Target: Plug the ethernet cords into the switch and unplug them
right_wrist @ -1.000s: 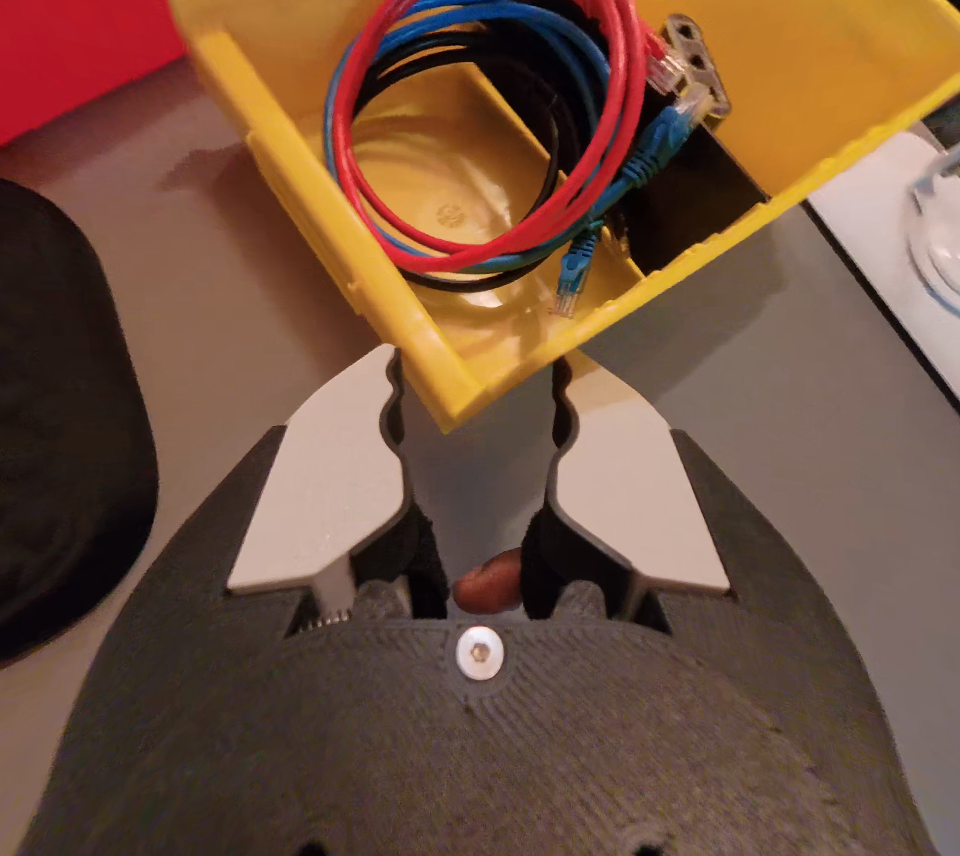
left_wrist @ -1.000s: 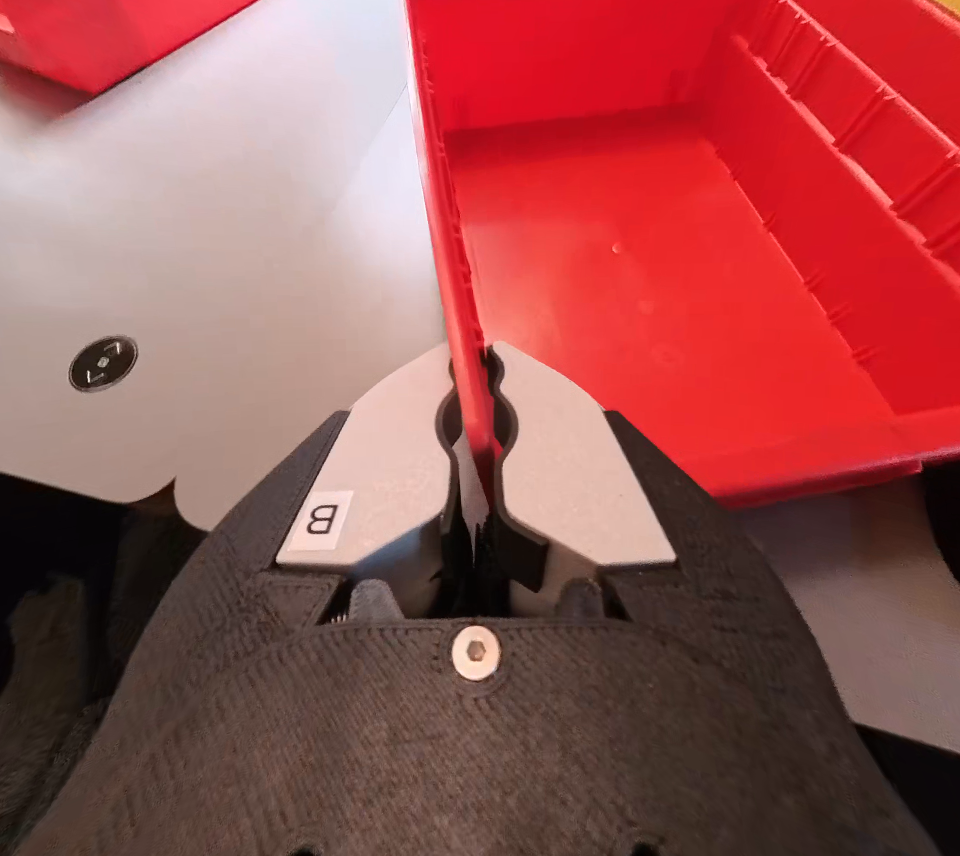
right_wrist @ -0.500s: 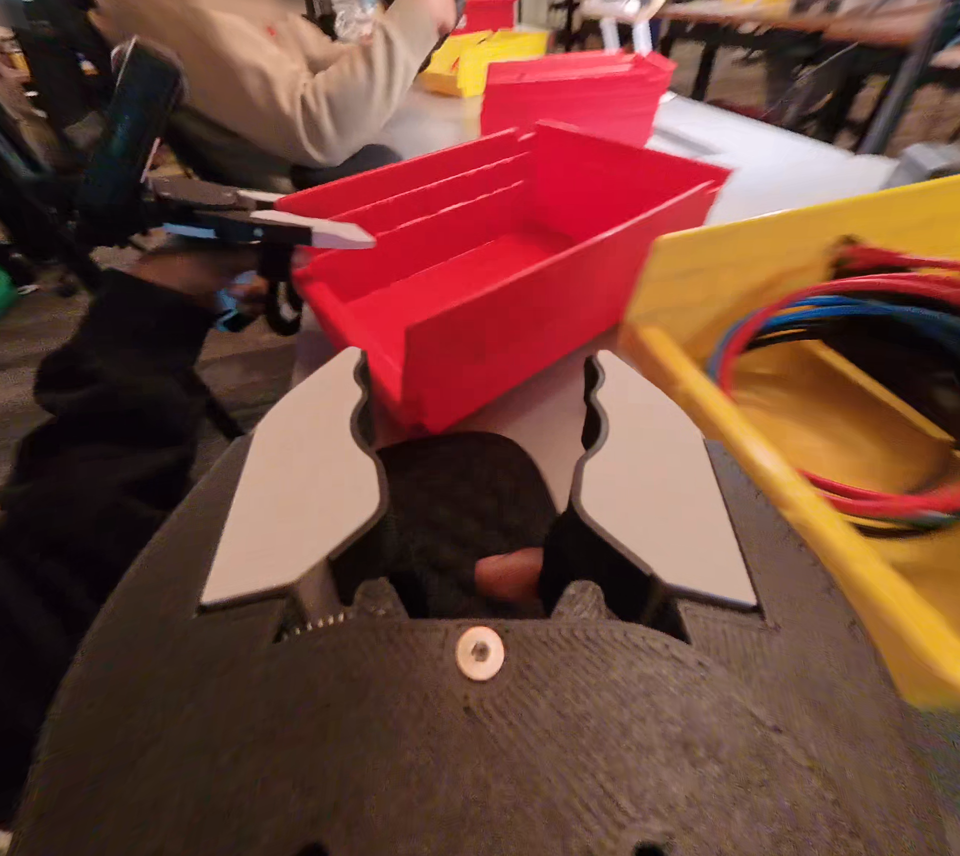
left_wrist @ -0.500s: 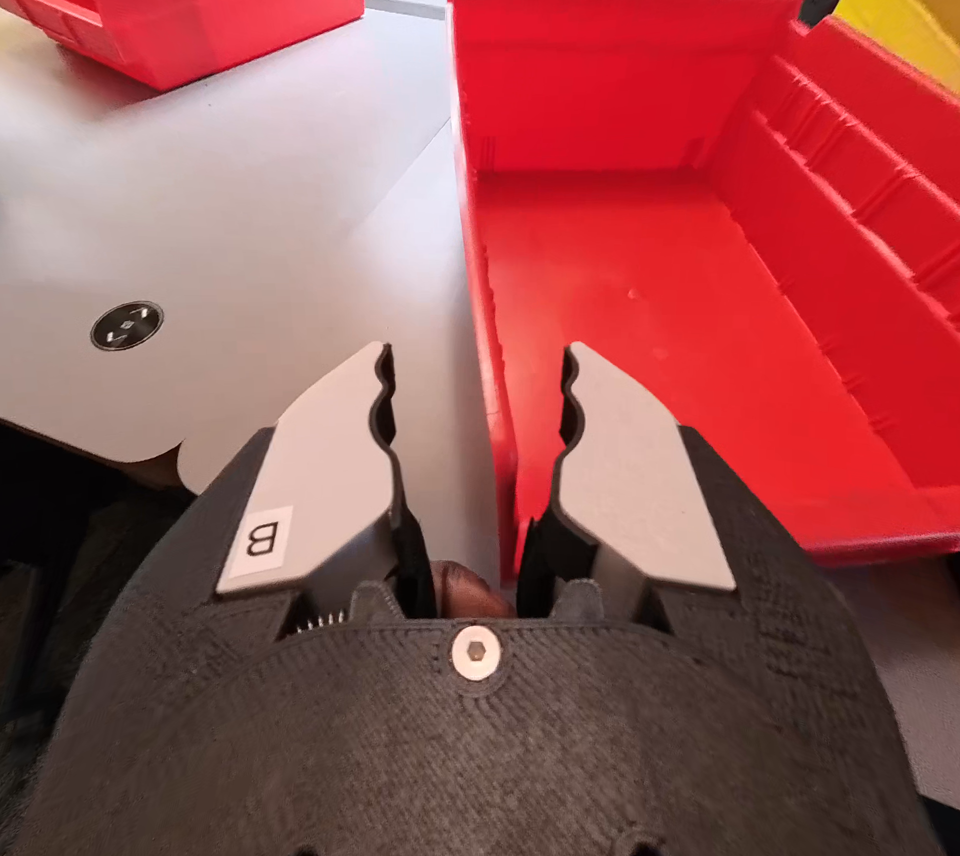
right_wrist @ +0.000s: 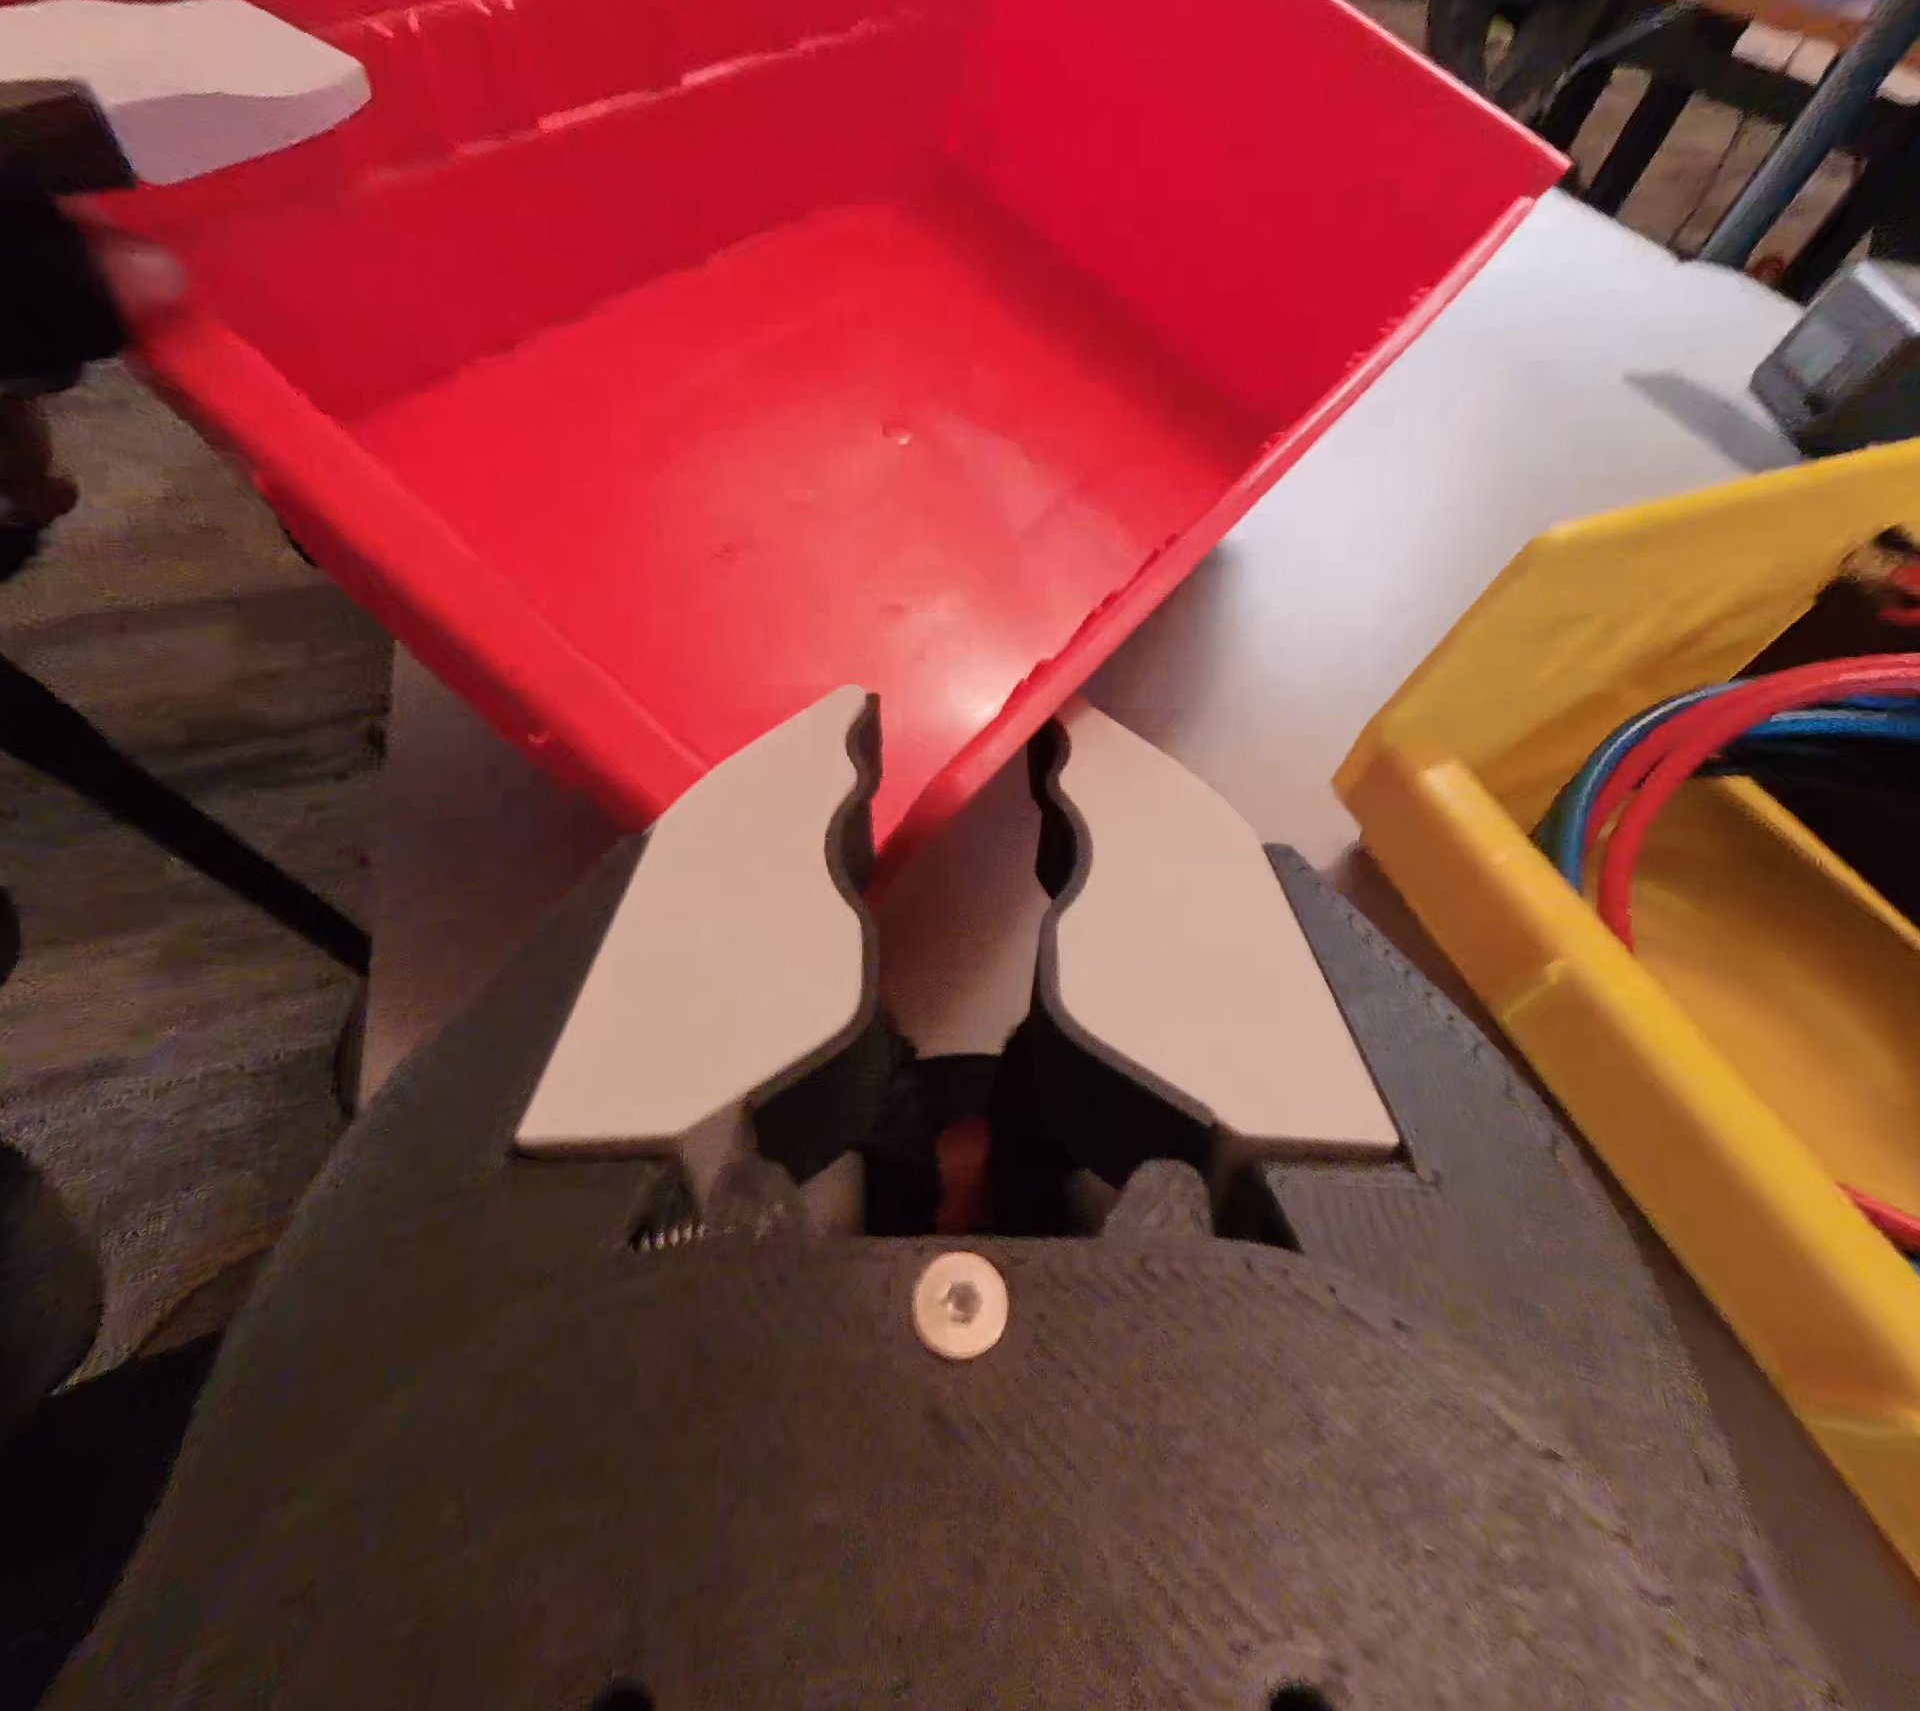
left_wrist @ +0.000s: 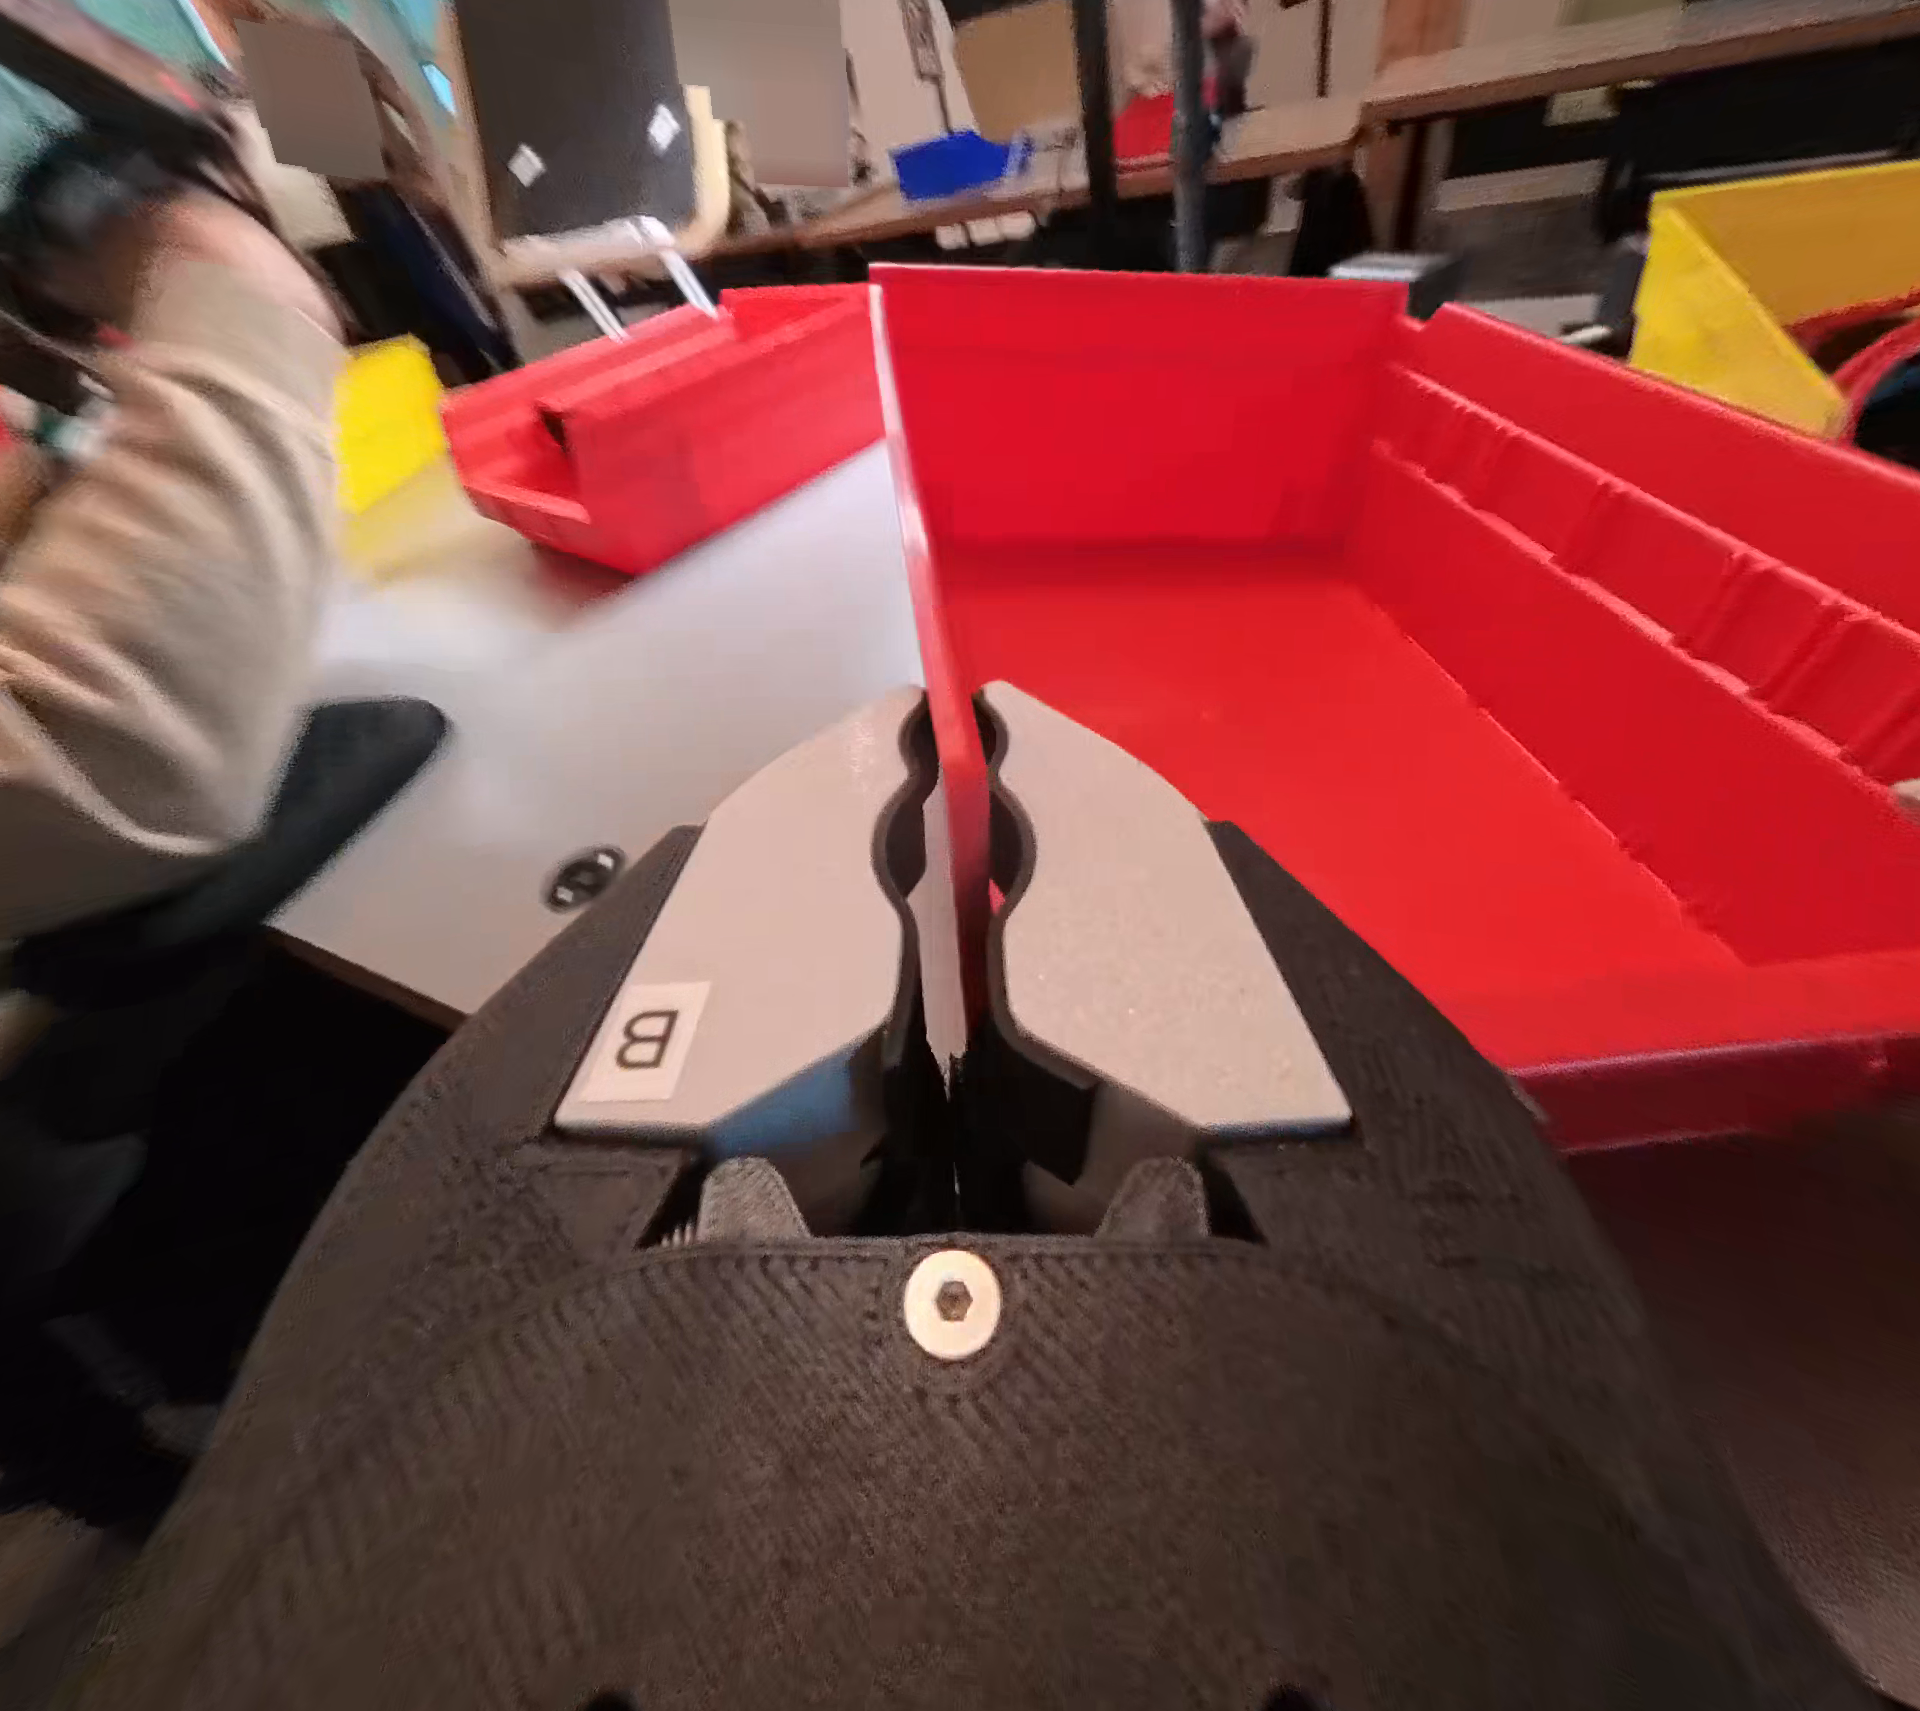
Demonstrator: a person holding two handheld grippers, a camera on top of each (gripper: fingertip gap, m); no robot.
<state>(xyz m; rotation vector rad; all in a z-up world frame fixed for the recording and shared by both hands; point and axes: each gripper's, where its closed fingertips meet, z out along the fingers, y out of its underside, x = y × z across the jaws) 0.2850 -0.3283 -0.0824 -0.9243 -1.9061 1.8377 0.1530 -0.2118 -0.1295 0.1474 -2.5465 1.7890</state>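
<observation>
The red, blue and black ethernet cords (right_wrist: pixel 1704 726) lie coiled in a yellow bin (right_wrist: pixel 1507 882) at the right; the bin also shows in the left wrist view (left_wrist: pixel 1745 290). I cannot make out the switch. My left gripper (left_wrist: pixel 951 716) is shut on the left wall of a large empty red bin (left_wrist: pixel 1299 726). In the right wrist view its grey finger (right_wrist: pixel 208 82) shows at that wall. My right gripper (right_wrist: pixel 956 747) is at the red bin's (right_wrist: pixel 779 466) near corner. Its jaws stand narrowly apart, with the corner edge running between them.
A second red bin (left_wrist: pixel 665 435) sits farther back on the grey table (left_wrist: pixel 623 705). A person in a beige sleeve (left_wrist: pixel 135 518) sits at the left beside a black chair arm (left_wrist: pixel 343 768). A grey device (right_wrist: pixel 1849 352) stands behind the yellow bin.
My left gripper opened half a second ago and has shut again on the red bin's wall. My right gripper swung from the yellow bin to the red bin's corner and its jaws narrowed.
</observation>
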